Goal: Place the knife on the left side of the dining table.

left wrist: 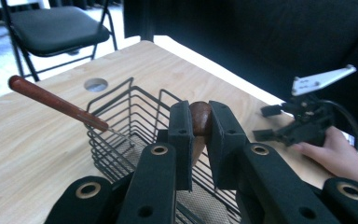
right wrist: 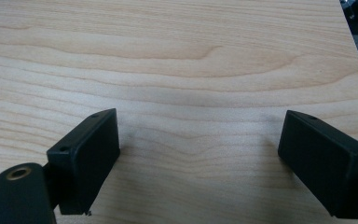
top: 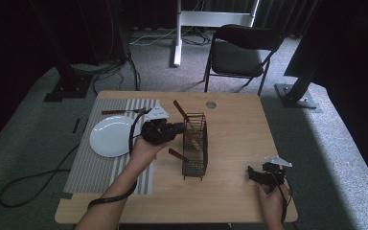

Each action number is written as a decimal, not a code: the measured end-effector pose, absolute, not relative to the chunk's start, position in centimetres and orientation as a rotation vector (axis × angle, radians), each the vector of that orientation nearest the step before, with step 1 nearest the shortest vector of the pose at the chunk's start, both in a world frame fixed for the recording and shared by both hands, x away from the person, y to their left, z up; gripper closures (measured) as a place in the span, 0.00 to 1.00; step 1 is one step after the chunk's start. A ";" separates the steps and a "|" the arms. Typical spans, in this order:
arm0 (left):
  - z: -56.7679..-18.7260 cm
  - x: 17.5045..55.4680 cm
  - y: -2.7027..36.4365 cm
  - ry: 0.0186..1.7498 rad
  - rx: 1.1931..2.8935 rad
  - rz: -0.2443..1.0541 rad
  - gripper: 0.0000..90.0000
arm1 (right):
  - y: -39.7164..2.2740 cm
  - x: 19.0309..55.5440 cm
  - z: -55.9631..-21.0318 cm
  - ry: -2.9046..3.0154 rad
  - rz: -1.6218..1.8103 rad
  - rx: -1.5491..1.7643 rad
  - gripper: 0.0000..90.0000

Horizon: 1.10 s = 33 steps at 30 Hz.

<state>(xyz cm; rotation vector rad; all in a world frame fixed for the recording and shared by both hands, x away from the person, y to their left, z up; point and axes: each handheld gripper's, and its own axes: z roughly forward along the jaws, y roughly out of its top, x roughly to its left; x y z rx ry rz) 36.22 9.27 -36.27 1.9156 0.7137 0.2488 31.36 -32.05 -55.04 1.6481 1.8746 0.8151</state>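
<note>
Wood-handled utensil [left wrist: 199,122] sits pinched at its rounded brown end in the left claw [left wrist: 199,140], the pads pressed tight against either side of the handle. In the high view that left claw [top: 170,130] is held above the surface [top: 230,191], just beside the near-left side of a black wire basket [top: 195,165], which stands upright near the middle of the wood. Two more utensils with red-brown handles are at the basket: one [top: 181,111] leans out over its far end with the handle pointing up and away, and another handle [top: 178,155] sticks out low on the left side; its working end is probably inside the wires, though the view is too dim to be sure. Left of the basket, a white plate [top: 109,137] lies on a striped mat [top: 93,167], with a further utensil [top: 120,112] lying flat beyond the plate. The right claw [top: 255,174] rests low at the near-right part of the surface, well apart from the basket; in the right gripper view its pads [right wrist: 86,154] stand spread wide over bare wood with nothing between them
</note>
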 end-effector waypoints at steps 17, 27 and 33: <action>-33.1 34.5 10.0 0.678 1.901 0.288 0.90 | -32.1 31.4 -55.0 1.875 0.814 1.648 0.13; -31.2 33.7 11.5 0.674 1.882 0.309 0.90 | -32.0 31.4 -55.0 1.876 0.814 1.650 0.13; -30.3 33.2 12.8 0.685 1.869 0.333 0.90 | -32.0 31.4 -55.0 1.876 0.814 1.649 0.13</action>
